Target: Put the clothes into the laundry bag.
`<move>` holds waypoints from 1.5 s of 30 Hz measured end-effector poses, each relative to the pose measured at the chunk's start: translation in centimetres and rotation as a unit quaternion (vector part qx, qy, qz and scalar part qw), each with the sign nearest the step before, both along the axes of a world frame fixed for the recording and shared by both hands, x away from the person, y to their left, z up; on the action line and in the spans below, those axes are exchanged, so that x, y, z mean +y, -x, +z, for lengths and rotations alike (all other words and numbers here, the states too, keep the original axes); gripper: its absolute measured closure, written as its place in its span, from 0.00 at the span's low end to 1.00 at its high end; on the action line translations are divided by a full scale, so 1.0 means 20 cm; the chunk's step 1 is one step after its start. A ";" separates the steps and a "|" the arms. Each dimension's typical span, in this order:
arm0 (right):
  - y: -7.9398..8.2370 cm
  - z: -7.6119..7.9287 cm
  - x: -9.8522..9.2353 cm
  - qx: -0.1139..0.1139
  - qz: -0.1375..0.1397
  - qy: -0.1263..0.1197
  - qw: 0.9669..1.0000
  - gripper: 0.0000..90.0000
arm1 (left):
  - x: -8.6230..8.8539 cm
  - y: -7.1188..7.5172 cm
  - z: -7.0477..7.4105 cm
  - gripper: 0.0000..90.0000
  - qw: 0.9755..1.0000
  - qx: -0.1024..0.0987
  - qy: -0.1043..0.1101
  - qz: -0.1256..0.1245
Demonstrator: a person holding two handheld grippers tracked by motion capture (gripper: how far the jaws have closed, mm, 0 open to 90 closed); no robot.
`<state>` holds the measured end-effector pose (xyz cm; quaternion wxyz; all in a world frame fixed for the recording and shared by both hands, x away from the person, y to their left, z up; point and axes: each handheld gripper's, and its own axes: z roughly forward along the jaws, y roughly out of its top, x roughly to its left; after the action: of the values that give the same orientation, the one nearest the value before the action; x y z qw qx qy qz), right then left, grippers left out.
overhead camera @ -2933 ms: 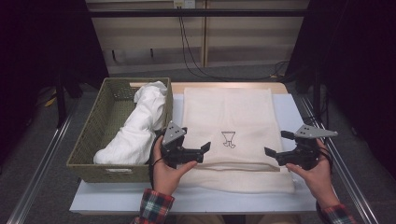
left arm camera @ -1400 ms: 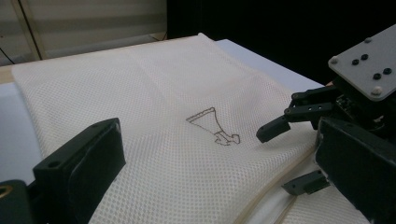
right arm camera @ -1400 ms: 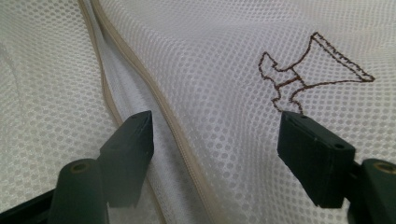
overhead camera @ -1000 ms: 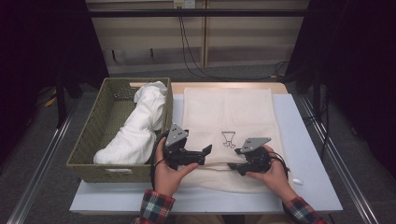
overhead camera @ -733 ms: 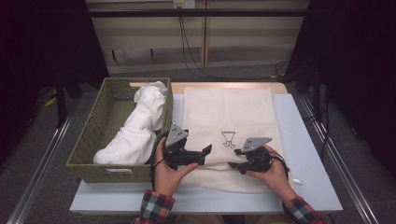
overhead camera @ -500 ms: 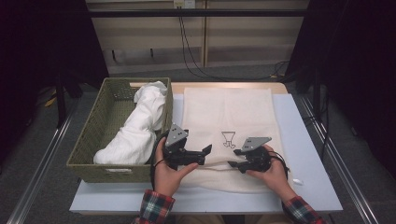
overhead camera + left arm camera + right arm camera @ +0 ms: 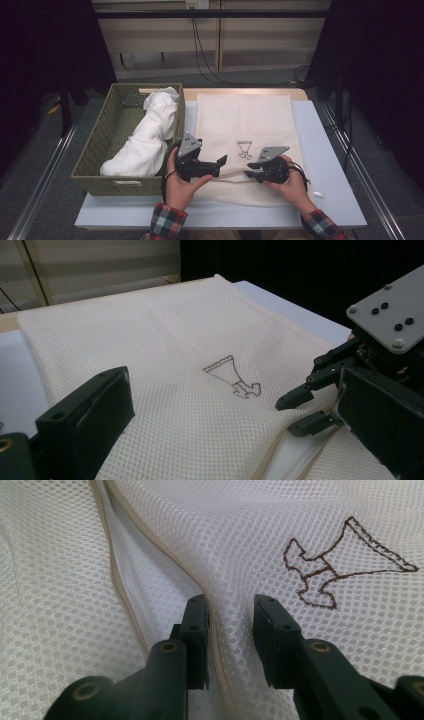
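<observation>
**Two grippers at the near edge of a mesh bag, a laundry basket off to the left**

At the far left a green woven basket (image 7: 95, 165) sits on the table (image 7: 330, 150), holding a white bundled cloth (image 7: 145, 140) that leans on its right wall, just beside the left gripper (image 7: 220, 161). That gripper's jaws stand released, wide apart over the cream mesh bag (image 7: 245, 120), which lies flat across the table's middle with a small brown embroidered mark (image 7: 232, 376) near its front. Right of the mark, the right gripper (image 7: 231, 611) has just been closing; a raised fold of mesh beside the zipper seam (image 7: 122, 540) sits between its jaws, whether clamped I cannot tell. A small white object (image 7: 319, 194) lies near the right hand.
</observation>
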<state>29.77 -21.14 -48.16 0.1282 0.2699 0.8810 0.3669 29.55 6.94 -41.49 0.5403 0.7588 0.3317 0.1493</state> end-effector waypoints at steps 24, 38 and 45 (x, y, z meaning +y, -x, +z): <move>-0.02 0.01 0.02 0.000 -0.008 0.009 1.000 0.97 | 0.00 0.03 -0.01 0.02 1.000 0.003 0.002 -0.005; -0.04 0.06 0.02 0.003 -0.003 0.011 1.000 0.97 | -0.03 0.02 -0.01 0.03 1.000 0.004 -0.001 -0.010; -0.05 0.12 0.01 -0.005 -0.009 0.006 1.000 0.98 | -0.04 0.01 -0.01 0.03 1.000 0.005 0.003 -0.012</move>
<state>30.86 -21.01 -45.85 0.1371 0.2754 0.8799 0.3621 29.26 6.22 -41.79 0.5422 0.7620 0.3261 0.1380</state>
